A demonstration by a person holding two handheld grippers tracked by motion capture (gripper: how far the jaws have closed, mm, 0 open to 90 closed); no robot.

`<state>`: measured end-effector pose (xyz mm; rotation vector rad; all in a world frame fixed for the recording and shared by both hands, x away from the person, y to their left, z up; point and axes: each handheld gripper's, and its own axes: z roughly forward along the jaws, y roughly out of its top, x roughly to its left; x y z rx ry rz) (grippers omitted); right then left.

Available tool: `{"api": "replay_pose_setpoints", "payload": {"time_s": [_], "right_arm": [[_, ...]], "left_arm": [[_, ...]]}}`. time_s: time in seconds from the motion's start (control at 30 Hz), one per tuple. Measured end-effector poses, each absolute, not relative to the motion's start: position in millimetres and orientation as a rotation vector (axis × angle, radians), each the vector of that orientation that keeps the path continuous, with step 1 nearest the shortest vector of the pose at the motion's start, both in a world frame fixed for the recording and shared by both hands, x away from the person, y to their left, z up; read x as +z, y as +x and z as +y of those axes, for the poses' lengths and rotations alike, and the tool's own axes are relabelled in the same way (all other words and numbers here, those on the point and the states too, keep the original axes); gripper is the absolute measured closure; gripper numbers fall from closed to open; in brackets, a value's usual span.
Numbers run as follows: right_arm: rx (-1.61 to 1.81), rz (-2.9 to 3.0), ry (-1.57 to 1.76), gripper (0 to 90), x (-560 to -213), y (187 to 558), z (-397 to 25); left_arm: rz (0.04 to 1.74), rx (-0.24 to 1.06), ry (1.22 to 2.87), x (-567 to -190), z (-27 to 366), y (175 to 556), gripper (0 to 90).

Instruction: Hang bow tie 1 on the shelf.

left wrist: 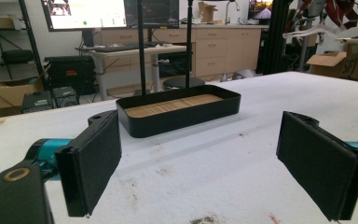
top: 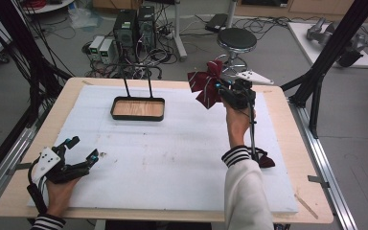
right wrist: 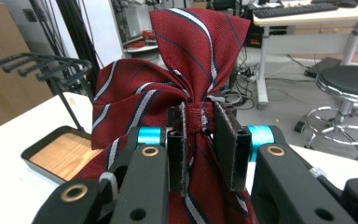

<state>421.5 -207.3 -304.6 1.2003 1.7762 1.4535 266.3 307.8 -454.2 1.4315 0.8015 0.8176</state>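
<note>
Bow tie point(right wrist: 186, 88) in striped red cloth sits pinched at its knot between the right gripper point(right wrist: 208, 140) jaws, lifted above the far right of the bench point(top: 172, 158), likely for carrying toward the black tray point(top: 138, 109), while the left gripper point(left wrist: 214, 158) rests with jaws wide.

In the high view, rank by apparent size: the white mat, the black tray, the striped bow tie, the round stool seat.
1. White mat, by far the largest.
2. Black tray.
3. Round stool seat and striped bow tie look alike; the stool stands farther off, so no ranking.
</note>
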Motion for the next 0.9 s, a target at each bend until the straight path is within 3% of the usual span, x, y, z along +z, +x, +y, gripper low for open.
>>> {"api": "replay_pose_setpoints", "payload": {"time_s": [0.9], "right_arm": [[1.556, 1.832, 1.088, 75.2, -288, 431, -149]], "left_arm": [[0.803, 0.816, 1.431, -454, 308, 267, 14.3]]}}
